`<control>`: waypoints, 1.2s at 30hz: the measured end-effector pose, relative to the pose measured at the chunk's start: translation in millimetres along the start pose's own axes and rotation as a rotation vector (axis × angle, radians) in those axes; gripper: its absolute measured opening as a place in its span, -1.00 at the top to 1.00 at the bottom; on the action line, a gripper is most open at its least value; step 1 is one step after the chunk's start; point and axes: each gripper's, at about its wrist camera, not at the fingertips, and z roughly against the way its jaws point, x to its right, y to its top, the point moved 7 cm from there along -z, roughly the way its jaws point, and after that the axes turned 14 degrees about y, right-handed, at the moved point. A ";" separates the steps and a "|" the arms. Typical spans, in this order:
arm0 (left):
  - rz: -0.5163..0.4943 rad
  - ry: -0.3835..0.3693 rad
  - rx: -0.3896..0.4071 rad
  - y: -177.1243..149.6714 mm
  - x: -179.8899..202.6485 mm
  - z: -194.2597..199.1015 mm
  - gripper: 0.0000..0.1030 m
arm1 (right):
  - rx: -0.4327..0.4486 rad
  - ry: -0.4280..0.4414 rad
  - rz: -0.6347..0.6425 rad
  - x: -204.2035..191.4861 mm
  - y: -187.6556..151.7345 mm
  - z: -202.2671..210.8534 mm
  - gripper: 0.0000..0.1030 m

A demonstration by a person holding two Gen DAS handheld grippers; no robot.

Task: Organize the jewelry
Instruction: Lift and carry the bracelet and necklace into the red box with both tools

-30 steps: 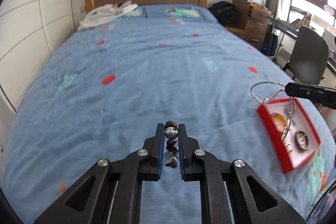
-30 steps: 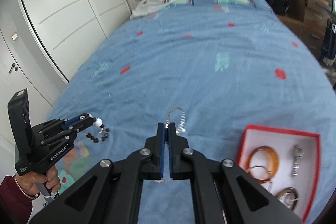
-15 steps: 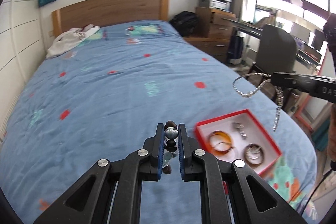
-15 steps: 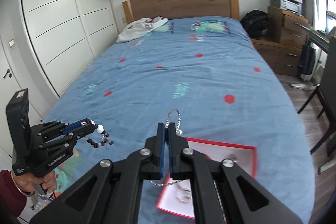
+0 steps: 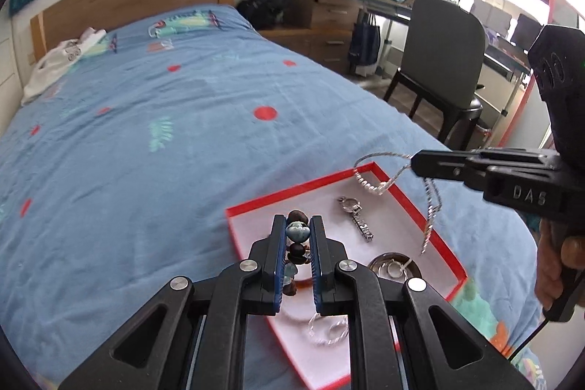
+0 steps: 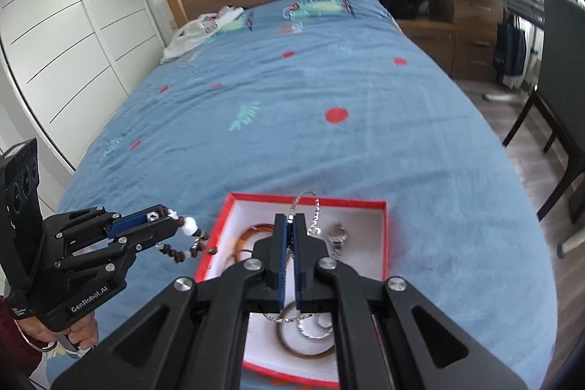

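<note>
The left hand-held gripper (image 5: 298,236) is clenched on a bead bracelet (image 5: 297,232) over the red box (image 5: 444,258) on the bed (image 5: 164,141); the right hand-held gripper (image 6: 290,236) pinches a silver chain (image 6: 314,207) there. Both look light and limp, and the chain slippery; grip one bead, or bunched links.

One red-rimmed tray (image 6: 384,229) lies on the bed. In it: one wristwatch (image 5: 355,217), one amber bangle (image 6: 245,236). Two grippers are up: the left one (image 5: 298,229) carries one beaded bracelet (image 6: 186,242), the right one (image 6: 291,225) one silver chain (image 5: 380,183).
</note>
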 end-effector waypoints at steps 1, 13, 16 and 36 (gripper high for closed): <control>0.002 -0.003 -0.008 -0.3 3.6 -7.8 0.76 | -0.005 0.005 -0.008 7.9 -2.4 -6.6 0.94; -0.009 0.001 -0.078 -17.9 17.0 -66.4 0.76 | -0.034 0.043 -0.063 50.4 -21.1 -52.4 0.94; -0.008 0.003 -0.092 -23.0 17.2 -74.9 0.77 | -0.053 0.047 -0.068 54.9 -28.8 -59.9 0.94; -0.001 0.013 -0.107 -32.9 7.0 -75.0 0.20 | -0.086 0.010 -0.094 59.4 -43.5 -63.9 0.75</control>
